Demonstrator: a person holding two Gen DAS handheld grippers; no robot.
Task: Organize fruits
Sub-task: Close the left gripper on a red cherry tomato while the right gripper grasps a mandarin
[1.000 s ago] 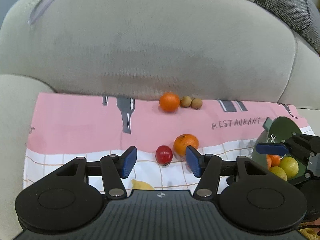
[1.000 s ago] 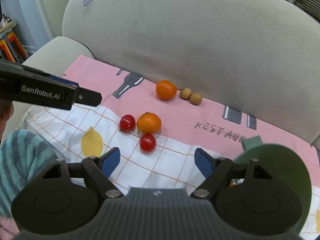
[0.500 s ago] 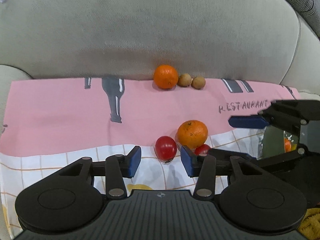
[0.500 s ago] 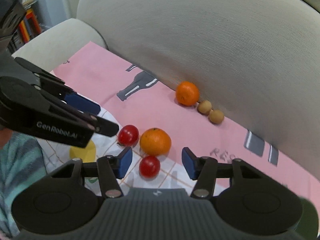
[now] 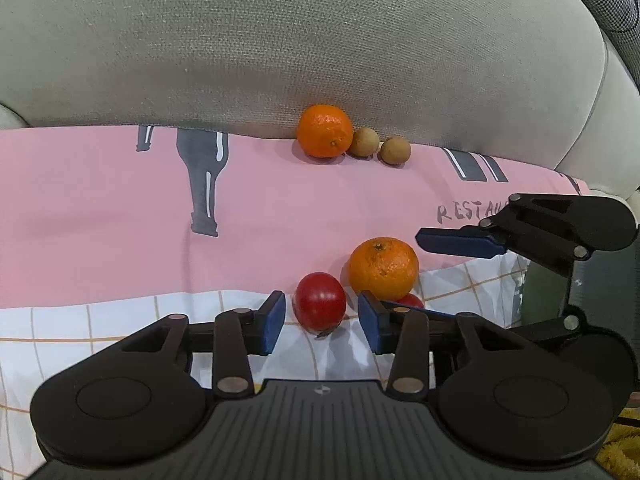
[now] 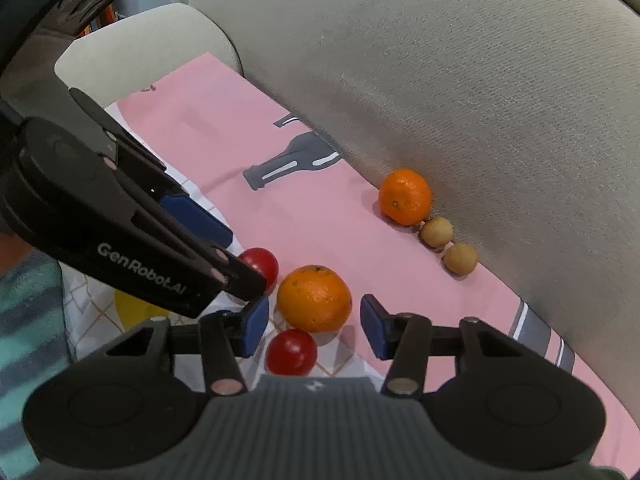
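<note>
On the pink and white cloth (image 5: 100, 208) lie a red tomato (image 5: 320, 301), an orange (image 5: 383, 268) and a second tomato (image 5: 410, 301) half hidden behind my finger. My left gripper (image 5: 322, 322) is open with the first tomato between its blue pads, not touching. In the right wrist view my right gripper (image 6: 311, 325) is open around the near side of the orange (image 6: 315, 298), with the second tomato (image 6: 291, 352) just below it. The first tomato (image 6: 261, 265) peeks from behind the left gripper's body (image 6: 120, 240). A second orange (image 5: 325, 131) and two small brown fruits (image 5: 378, 146) lie against the sofa back.
The grey sofa back (image 5: 320, 40) rises right behind the far fruits. A yellow fruit (image 6: 134, 308) lies on the cloth under the left gripper. A dark green container edge (image 5: 540, 296) shows at the right behind the right gripper (image 5: 520, 236).
Both grippers moved forward and down to the fruit cluster. The left now straddles the red tomato, the right has narrowed around the orange. The green container has left the right wrist view.
</note>
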